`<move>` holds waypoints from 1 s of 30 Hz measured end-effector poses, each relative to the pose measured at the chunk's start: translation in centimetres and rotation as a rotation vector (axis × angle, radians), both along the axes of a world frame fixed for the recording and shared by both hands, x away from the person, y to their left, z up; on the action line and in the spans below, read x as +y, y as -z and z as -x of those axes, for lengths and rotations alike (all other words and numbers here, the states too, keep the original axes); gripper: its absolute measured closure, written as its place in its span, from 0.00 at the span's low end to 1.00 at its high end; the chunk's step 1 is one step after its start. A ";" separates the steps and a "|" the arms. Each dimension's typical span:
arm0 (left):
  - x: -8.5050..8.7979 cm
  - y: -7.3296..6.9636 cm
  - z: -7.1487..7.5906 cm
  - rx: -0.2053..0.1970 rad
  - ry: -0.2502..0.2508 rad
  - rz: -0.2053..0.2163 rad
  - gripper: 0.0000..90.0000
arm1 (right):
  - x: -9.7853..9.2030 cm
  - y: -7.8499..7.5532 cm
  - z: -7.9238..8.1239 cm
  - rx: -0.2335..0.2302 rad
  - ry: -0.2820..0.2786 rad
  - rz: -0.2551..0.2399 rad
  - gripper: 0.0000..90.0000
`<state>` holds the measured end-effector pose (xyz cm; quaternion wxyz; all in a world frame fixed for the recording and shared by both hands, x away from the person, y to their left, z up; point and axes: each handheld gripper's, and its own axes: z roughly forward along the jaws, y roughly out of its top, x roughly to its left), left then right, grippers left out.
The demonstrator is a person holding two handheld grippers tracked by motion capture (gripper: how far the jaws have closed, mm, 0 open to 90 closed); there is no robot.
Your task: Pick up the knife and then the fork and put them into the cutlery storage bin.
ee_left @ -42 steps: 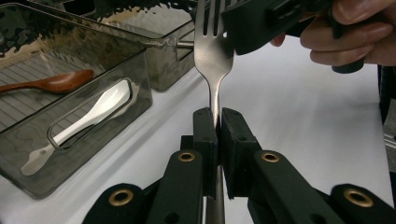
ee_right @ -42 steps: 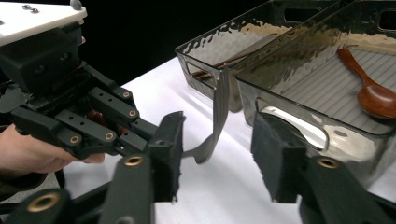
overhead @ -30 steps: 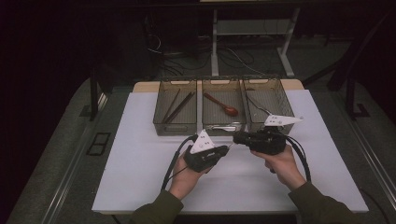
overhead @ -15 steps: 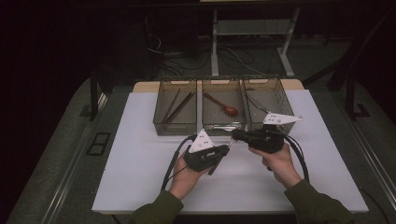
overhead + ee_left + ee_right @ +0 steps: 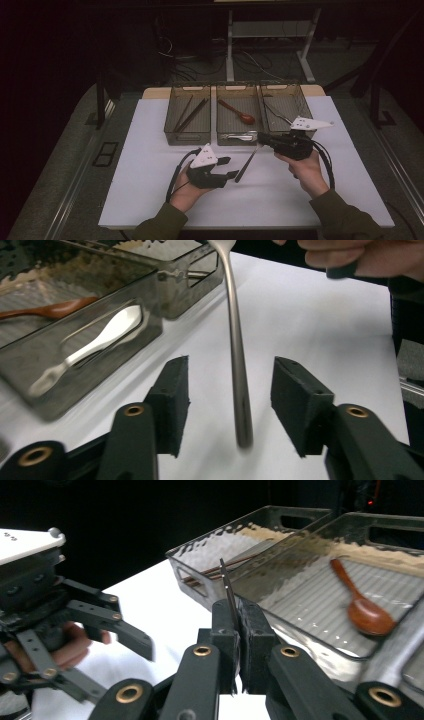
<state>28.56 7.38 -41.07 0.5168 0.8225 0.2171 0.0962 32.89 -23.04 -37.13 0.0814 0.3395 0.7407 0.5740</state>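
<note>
White table (image 5: 150,200), right claw (image 5: 263,139) clamped on fork (image 5: 247,162), handle between left claw (image 5: 231,167) (just opened, not touching).

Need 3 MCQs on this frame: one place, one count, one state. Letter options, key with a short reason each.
1. Where does the reddish-brown wooden spoon lie?
A. left tray
B. middle tray
C. on the white tabletop

2. How many clear smoky plastic trays stand in the row?
A. two
B. three
C. four

3. What holds the slim metal utensil handle?
A. the right gripper alone
B. the left gripper alone
C. both

Key:
1 B: in the high view the spoon lies in the centre compartment.
2 B: three trays stand side by side at the far edge.
3 A: the right gripper's pads pinch the metal; the left gripper's jaws have just been opening, and the handle stands between its pads with gaps on both sides.
</note>
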 end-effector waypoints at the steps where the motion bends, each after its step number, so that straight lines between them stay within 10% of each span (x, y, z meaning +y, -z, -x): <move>1: 0.5 0.1 0.1 -0.002 -0.005 -0.002 0.48 | -0.2 -0.1 0.0 0.003 0.008 -0.003 0.95; 15: 6.3 1.9 1.5 0.020 -0.086 -0.011 0.24 | -3.2 -1.1 -0.9 -0.015 0.075 -0.007 0.96; 30: 7.8 3.0 1.7 0.065 -0.156 -0.049 0.01 | -7.4 -4.4 -2.5 -0.055 0.178 -0.049 0.96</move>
